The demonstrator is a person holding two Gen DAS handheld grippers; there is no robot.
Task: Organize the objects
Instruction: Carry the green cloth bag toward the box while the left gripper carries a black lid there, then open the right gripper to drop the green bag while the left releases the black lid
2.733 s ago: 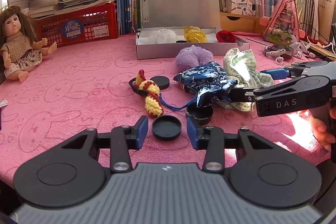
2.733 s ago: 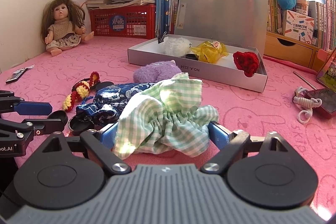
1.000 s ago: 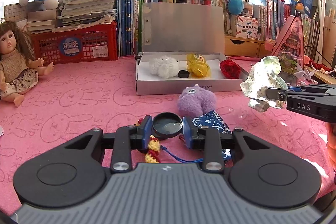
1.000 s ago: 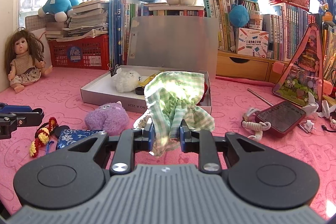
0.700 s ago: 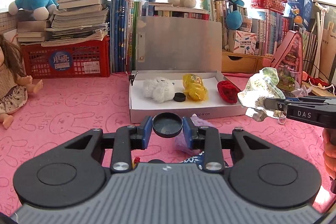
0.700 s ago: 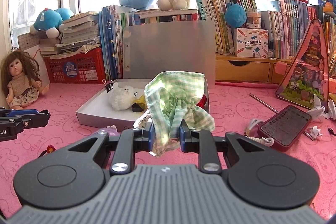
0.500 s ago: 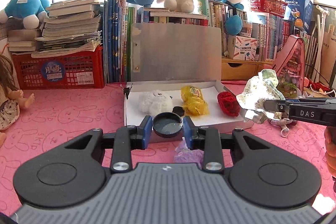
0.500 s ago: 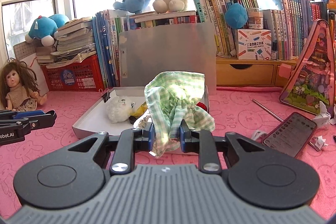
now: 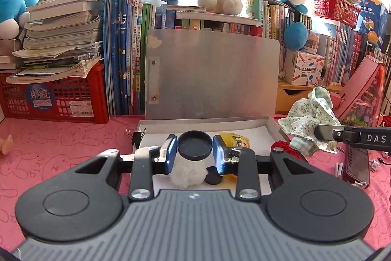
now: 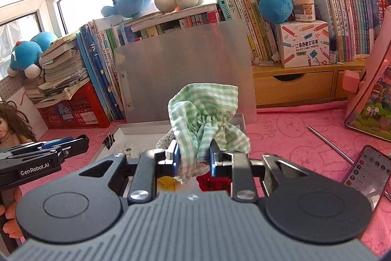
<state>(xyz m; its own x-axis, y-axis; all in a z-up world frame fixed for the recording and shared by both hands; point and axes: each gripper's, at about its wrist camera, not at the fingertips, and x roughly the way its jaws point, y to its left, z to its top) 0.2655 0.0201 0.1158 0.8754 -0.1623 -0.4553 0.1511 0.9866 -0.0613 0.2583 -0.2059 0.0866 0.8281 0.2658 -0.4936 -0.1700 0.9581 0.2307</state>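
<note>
My left gripper [image 9: 194, 153] is shut on a round black lid [image 9: 194, 144], held above the open silver box [image 9: 272, 122]. Inside the box lie a white fluffy toy [image 9: 188, 171], a small black disc [image 9: 213, 179], a yellow packet [image 9: 235, 140] and a red knitted piece [image 9: 281, 147]. My right gripper [image 10: 194, 157] is shut on a green checked cloth pouch [image 10: 207, 119], hanging over the same box [image 10: 136, 130]. In the left wrist view that pouch [image 9: 308, 119] and the right gripper's arm [image 9: 354, 136] hover at the box's right end. The left gripper [image 10: 61, 147] shows at the left of the right wrist view.
The box's upright silver lid [image 9: 212, 75] stands in front of a row of books [image 9: 122, 53] topped with plush toys. A red crate [image 9: 56, 97] is at the left, a doll [image 10: 12, 124] beside it. A phone [image 10: 366, 173] and metal rod [image 10: 330, 143] lie on the pink cloth at right.
Both grippers have carried their loads forward and upward to over the silver box. The purple plush and blue pouch on the table have dropped out of view.
</note>
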